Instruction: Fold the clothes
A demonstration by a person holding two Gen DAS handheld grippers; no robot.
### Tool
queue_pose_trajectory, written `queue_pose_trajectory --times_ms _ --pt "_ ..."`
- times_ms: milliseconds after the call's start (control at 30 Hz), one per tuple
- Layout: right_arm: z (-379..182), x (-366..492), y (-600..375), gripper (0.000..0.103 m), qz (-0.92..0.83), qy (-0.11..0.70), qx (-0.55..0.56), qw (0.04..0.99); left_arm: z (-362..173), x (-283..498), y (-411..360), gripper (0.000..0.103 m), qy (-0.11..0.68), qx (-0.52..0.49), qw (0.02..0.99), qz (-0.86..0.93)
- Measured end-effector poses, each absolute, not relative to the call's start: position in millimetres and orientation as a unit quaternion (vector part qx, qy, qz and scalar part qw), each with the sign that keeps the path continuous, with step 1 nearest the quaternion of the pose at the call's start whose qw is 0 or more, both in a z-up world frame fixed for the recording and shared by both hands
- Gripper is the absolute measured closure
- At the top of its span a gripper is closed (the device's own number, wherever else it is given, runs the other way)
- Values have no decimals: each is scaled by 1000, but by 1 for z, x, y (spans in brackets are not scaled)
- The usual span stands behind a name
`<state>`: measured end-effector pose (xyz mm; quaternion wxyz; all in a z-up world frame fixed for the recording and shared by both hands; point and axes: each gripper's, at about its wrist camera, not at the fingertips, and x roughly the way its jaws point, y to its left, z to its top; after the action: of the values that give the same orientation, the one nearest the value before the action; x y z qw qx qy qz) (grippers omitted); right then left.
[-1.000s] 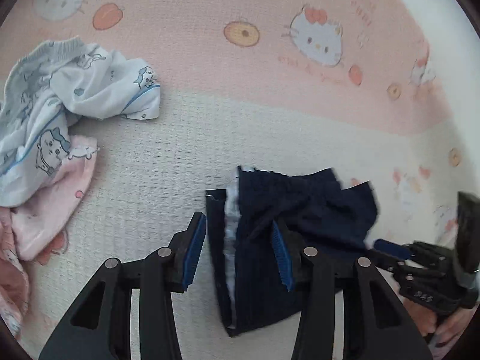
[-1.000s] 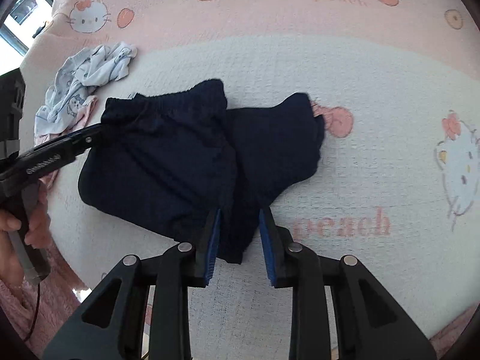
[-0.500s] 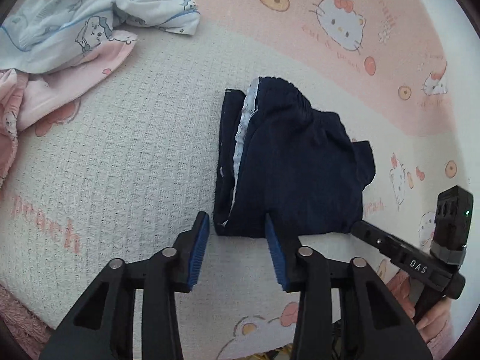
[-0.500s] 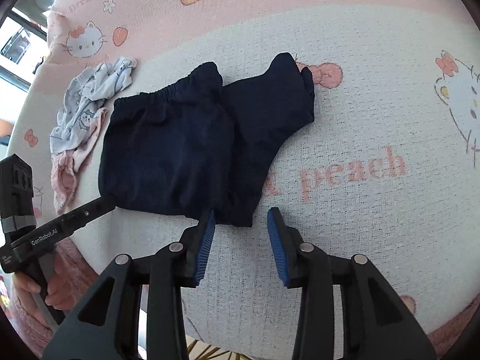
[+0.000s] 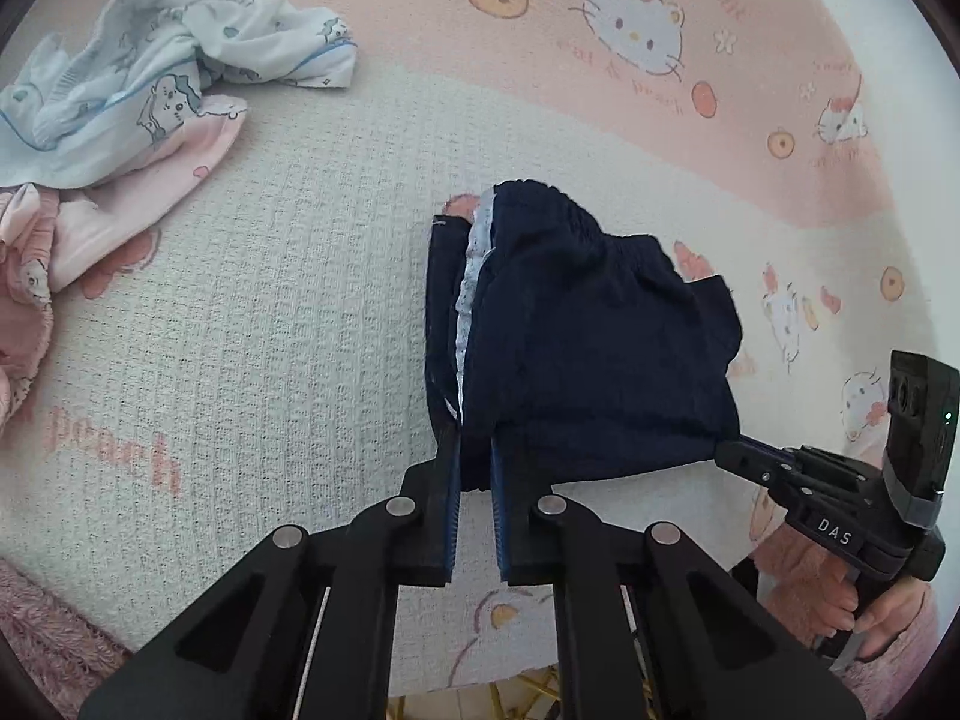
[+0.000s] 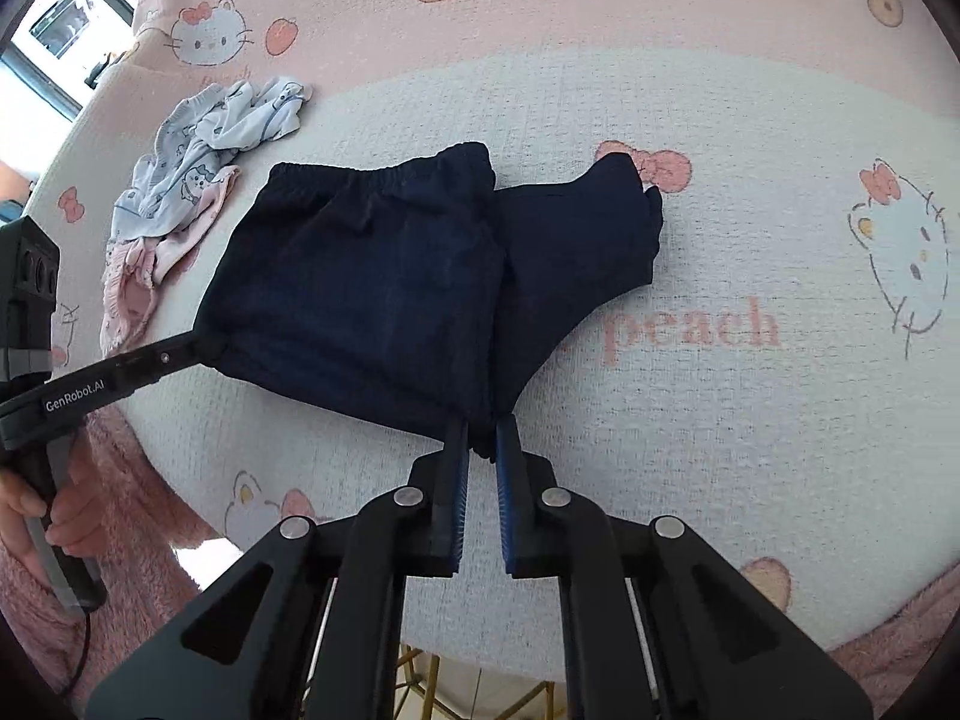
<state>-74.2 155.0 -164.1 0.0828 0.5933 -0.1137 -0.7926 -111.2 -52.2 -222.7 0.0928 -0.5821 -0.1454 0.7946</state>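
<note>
the dark navy shorts (image 6: 384, 276) lie folded on the white and pink cartoon-print blanket (image 6: 720, 420), near its front edge. the elastic waistband faces the far side; a loose flap of the same fabric extends to the right of the main fold.

the left gripper (image 5: 476, 456) is closed to a narrow gap on the near-left corner of the shorts, with dark fabric pinched between its blue pads (image 5: 454, 492). in the left wrist view a pale inner lining shows along the left edge of the shorts (image 5: 600, 336), just above that grip.

the right gripper (image 6: 481, 438) is also narrowed onto the near hem, at the point where the main fold meets the flap; fabric sits between its pads.

each gripper appears in the other's view, held by a hand (image 6: 36, 516) in a fuzzy pink sleeve (image 6: 138, 516).

a crumpled pile of clothes (image 5: 132, 102), pale blue printed over pink, rests at the far left of the blanket, well apart from the shorts.
</note>
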Motion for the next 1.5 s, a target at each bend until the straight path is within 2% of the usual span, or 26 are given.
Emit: queue_pose_trajectory --times_ms 133,233,267,333,500,600,667,733,800,833,867,900,1000,1067,1133,1300,1333,1400,1500 --pt "-175 -62 157 96 -785 -109 605 81 -241 -103 -57 95 -148 -612 79 773" --pt "-176 -56 169 96 -778 -123 612 71 -233 -100 -66 89 -148 -604 63 781" --pt "-176 -54 173 96 -775 -129 615 67 -230 -99 -69 83 -147 -599 55 785" --pt "-170 -49 182 94 -780 -125 610 54 -222 -97 -75 83 -142 -590 39 794" --pt "-140 -55 163 91 -831 -79 547 65 -193 -105 -35 82 -56 -535 105 837" --pt "-148 -68 134 91 -826 -61 550 105 -213 -117 -9 81 -19 -567 116 815" --pt "-169 -75 120 92 -811 -45 575 101 -225 -125 7 81 4 -586 123 801" --pt "-178 -72 126 99 -808 -58 578 102 -221 -119 -3 81 -2 -580 130 804" --pt "-173 -66 142 99 -802 -63 588 82 -210 -116 -21 81 -16 -579 103 809" --pt "-170 -63 149 89 -799 -61 594 67 -206 -113 -28 81 -13 -568 84 818" --pt "-167 -62 156 87 -798 -53 598 51 -202 -110 -36 81 -12 -558 67 827" --pt "-165 -63 160 87 -801 -47 595 40 -198 -110 -40 81 -23 -552 74 830" --pt "-148 -73 165 87 -814 -97 570 58 -188 -121 -37 81 -56 -537 109 835" --pt "-137 -86 152 85 -822 -108 552 88 -186 -132 -21 81 -34 -532 126 837" --pt "-135 -103 126 84 -825 -82 548 111 -196 -155 11 81 -19 -537 146 831" --pt "-172 -135 101 84 -805 -29 578 131 -220 -181 14 81 29 -559 123 819" --pt "-179 -134 107 89 -804 -29 580 130 -219 -184 5 81 22 -560 116 820" --pt "-180 -132 125 89 -803 -54 578 137 -212 -186 -13 81 4 -551 95 829" --pt "-169 -133 157 81 -805 -73 581 95 -198 -183 -36 81 -47 -533 95 840"
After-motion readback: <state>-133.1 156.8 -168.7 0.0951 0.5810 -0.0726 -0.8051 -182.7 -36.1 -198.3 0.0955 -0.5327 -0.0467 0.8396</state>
